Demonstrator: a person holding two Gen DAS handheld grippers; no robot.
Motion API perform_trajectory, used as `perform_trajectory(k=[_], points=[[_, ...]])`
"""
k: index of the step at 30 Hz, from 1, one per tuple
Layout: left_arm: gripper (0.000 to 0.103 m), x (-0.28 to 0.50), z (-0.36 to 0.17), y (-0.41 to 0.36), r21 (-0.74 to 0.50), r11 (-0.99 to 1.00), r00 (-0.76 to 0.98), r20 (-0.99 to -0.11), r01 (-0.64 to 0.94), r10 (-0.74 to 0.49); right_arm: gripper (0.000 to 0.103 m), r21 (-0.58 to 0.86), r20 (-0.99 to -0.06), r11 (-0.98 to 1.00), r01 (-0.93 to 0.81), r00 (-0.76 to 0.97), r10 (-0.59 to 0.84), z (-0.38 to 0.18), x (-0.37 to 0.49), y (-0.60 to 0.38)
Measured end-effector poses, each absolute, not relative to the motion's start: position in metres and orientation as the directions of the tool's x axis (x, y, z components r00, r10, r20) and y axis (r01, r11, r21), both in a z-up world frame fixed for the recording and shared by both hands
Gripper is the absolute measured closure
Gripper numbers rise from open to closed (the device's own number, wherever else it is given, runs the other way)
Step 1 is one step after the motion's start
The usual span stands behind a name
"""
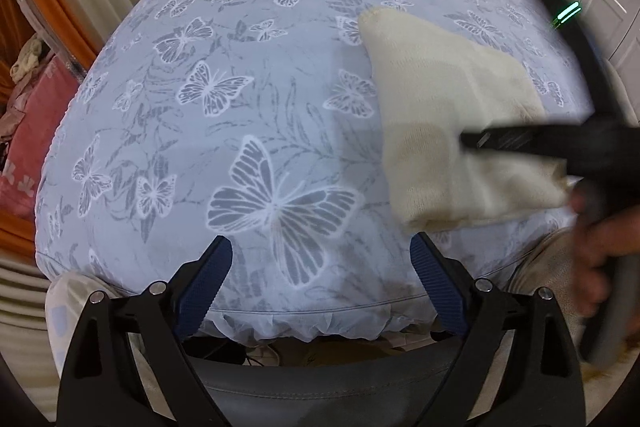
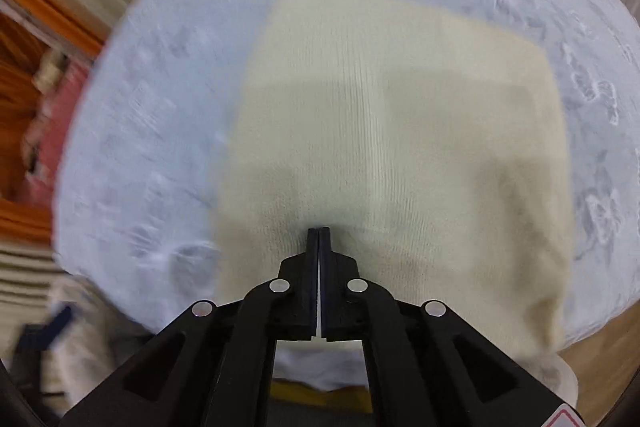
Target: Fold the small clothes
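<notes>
My right gripper (image 2: 319, 229) is clamped tight on the cream knit (image 2: 392, 131), w/ most of it spread ahead of the tips on the bed (image 2: 132, 147). Left gripper (image 1: 320, 267) is wide open, empty, knit off to its right. I'd carry the fold low, keep edges aligned.

Cream knit garment (image 1: 436, 115) (folded, near corner lifted) on the butterfly-print bedsheet (image 1: 240, 107)

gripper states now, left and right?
Left gripper: open, empty, over the bedsheet.
Right gripper: shut, tips on the cream knit; a pinch of it cannot be told.
</notes>
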State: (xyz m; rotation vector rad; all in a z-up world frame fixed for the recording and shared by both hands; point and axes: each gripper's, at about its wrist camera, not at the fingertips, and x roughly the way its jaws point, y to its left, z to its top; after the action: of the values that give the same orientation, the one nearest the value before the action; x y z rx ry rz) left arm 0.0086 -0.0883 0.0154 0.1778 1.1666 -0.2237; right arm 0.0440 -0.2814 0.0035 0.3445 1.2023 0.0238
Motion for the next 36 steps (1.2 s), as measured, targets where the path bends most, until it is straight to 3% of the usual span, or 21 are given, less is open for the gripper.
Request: perform_trajectory(k=[3,6,9,13,14,17,20,24,25,29,33,36], points=[[0.015,0.011,0.013,-0.088,0.016,0.966,0.362,-0.929,0.259,-0.081,0.103,0.245,-0.92,0.947,0.206,0.358,0.16,-0.002,0.029,-0.307],[0.015,0.011,0.012,-0.089,0.012,0.966,0.36,-0.929,0.258,-0.085,0.103,0.106,-0.983,0.945,0.31,0.174,0.054,-0.072,0.018,-0.334],[0.015,0.011,0.01,-0.093,0.017,0.965,0.358,-0.93,0.263,-0.081,0.103,0.218,-0.961,0.912,0.348,0.239,0.138,-0.058,0.01,-0.347],[0.015,0.011,0.007,-0.098,0.027,0.962,0.355,-0.932,0.273,-0.075,0.096,0.268,-0.906,0.891,0.367,0.41,0.104,-0.001,0.003,-0.374],[0.015,0.012,0.006,-0.1,0.031,0.961,0.353,-0.933,0.274,-0.07,0.089,0.259,-0.903,0.887,0.381,0.421,0.083,0.004,0.005,-0.382],[0.015,0.012,0.005,-0.106,0.037,0.96,0.349,-0.935,0.278,-0.066,0.045,0.189,-0.92,0.883,0.43,0.392,0.005,-0.006,0.015,-0.413],[0.015,0.011,0.008,-0.113,0.051,0.956,0.363,-0.93,0.288,-0.059,0.045,0.186,-0.946,0.874,0.448,0.324,0.036,-0.039,0.027,-0.421],[0.015,0.011,0.008,-0.119,0.073,0.952,0.366,-0.93,0.296,-0.043,0.078,0.269,-0.931,0.86,0.433,0.345,0.117,-0.051,0.029,-0.417],[0.015,0.012,0.007,-0.12,0.076,0.952,0.365,-0.93,0.298,-0.039,0.08,0.279,-0.919,0.862,0.422,0.377,0.113,-0.039,0.026,-0.419],[0.015,0.016,0.003,-0.124,0.085,0.95,0.354,-0.935,0.302,-0.029,0.082,0.326,-0.87,0.858,0.398,0.481,0.108,-0.002,0.011,-0.425],[0.015,0.019,-0.002,-0.13,0.093,0.947,0.345,-0.938,0.309,-0.02,0.077,0.219,-0.941,0.87,0.441,0.33,0.07,-0.059,0.018,-0.428],[0.015,0.02,-0.007,-0.134,0.103,0.942,0.334,-0.943,0.319,-0.009,0.07,0.271,-0.931,0.839,0.472,0.349,0.105,-0.058,0.024,-0.433]])
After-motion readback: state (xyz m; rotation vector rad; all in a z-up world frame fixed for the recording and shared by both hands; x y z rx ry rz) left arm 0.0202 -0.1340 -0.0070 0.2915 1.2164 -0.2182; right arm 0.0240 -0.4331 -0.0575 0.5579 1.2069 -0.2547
